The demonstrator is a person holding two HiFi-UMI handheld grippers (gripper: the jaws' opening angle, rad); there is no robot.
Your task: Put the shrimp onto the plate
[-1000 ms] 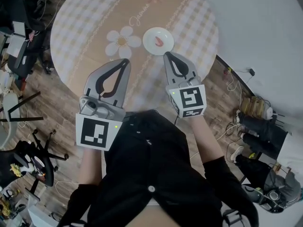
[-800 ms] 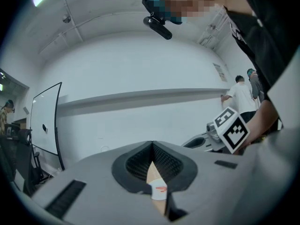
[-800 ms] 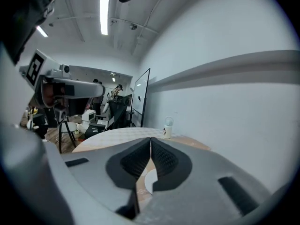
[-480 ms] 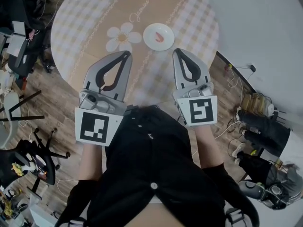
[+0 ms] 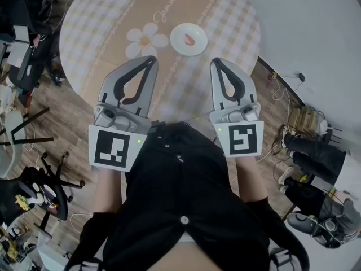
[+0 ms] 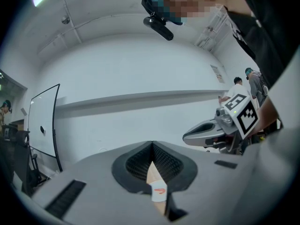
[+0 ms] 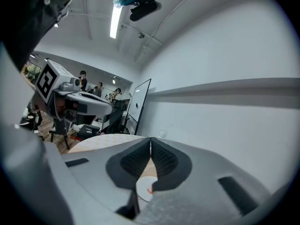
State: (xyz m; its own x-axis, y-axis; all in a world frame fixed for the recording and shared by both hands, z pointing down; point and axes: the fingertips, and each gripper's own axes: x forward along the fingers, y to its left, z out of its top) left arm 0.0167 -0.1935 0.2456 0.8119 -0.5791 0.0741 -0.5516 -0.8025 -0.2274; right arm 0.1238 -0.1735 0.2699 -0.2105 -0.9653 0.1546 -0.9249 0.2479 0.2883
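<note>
A small white plate point(image 5: 189, 39) sits on the round table with an orange-red shrimp point(image 5: 190, 38) lying on it. In the head view both grippers are held back over the near table edge, side by side. My left gripper point(image 5: 152, 60) is shut and empty, left of and below the plate. My right gripper point(image 5: 215, 62) is shut and empty, just right of and below the plate. Through the left gripper's closed jaws I see the plate point(image 6: 159, 191) with the shrimp point(image 6: 160, 190). The right gripper view shows the plate point(image 7: 144, 189) too.
The round table point(image 5: 101, 27) has a beige checked cloth with a printed white flower point(image 5: 145, 41). Wooden floor surrounds it, with chairs and equipment point(image 5: 22, 44) at the left and cables and bags point(image 5: 307, 134) at the right. People stand in the background point(image 6: 243, 86).
Both grippers have drawn back from the plate toward my body, the right one more. The shrimp stays on the plate.
</note>
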